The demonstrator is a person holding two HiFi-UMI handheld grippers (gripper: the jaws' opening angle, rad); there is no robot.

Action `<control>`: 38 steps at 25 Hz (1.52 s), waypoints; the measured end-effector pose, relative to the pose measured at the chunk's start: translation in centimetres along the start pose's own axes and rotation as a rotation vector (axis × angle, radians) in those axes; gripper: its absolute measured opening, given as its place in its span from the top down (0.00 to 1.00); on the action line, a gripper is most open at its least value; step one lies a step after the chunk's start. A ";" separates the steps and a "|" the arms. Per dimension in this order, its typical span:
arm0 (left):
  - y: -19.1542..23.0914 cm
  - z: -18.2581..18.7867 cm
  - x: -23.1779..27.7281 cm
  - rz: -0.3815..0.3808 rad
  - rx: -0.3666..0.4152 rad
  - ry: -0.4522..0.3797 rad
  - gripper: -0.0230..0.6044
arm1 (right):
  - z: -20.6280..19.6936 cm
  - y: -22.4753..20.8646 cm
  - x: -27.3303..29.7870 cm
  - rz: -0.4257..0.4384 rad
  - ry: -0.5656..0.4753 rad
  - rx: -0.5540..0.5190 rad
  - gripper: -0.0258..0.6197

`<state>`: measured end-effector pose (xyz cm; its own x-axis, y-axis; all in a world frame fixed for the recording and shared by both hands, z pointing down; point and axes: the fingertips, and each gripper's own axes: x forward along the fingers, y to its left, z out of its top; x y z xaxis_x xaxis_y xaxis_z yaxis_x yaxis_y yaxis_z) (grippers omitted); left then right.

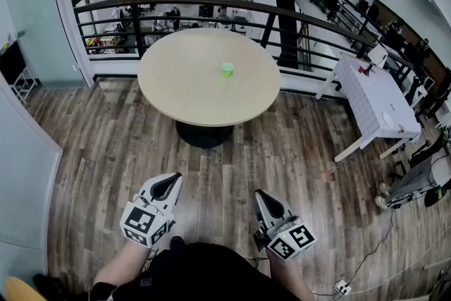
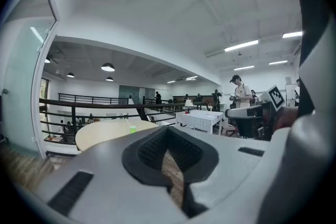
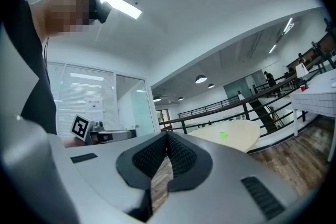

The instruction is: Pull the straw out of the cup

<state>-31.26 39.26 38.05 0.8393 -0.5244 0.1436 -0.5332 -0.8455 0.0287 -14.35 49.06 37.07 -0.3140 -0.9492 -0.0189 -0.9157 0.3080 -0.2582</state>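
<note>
The cup (image 1: 227, 70) is small and green and looks like light plastic. It stands alone near the middle of the round bench (image 1: 176, 91), well apart from both grippers. The straw (image 1: 221, 58) rises from it, leaning a little leftward in the head view. It is so thin at this range that I can only guess it is pale, bendable plastic.

On that judgement both will be featherlight, and the cup would likely slide or tip if the straw is dragged sideways. One gripper should steady the cup's wall while the other pinches the straw just above the rim, softly enough not to flatten it, and draws along its lean.

The left gripper (image 1: 168, 187) and right gripper (image 1: 266, 202) have their jaws clenched on nothing, low by the person's body.

The bench top is smooth pale wood. Plank floor (image 1: 303, 151) lies between the person and the bench, a black railing (image 1: 211, 3) runs behind it, and a white table (image 1: 373, 99) stands to the right.
</note>
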 end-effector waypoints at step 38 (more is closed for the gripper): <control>-8.9 -1.5 11.6 -0.073 0.004 0.051 0.95 | 0.2 -10.5 -8.1 0.020 -0.005 0.122 0.92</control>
<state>-16.93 40.81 40.98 0.8694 -0.4553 0.1918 -0.4701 -0.8818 0.0375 -2.14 53.46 39.69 -0.3299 -0.9435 -0.0303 -0.8721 0.3169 -0.3729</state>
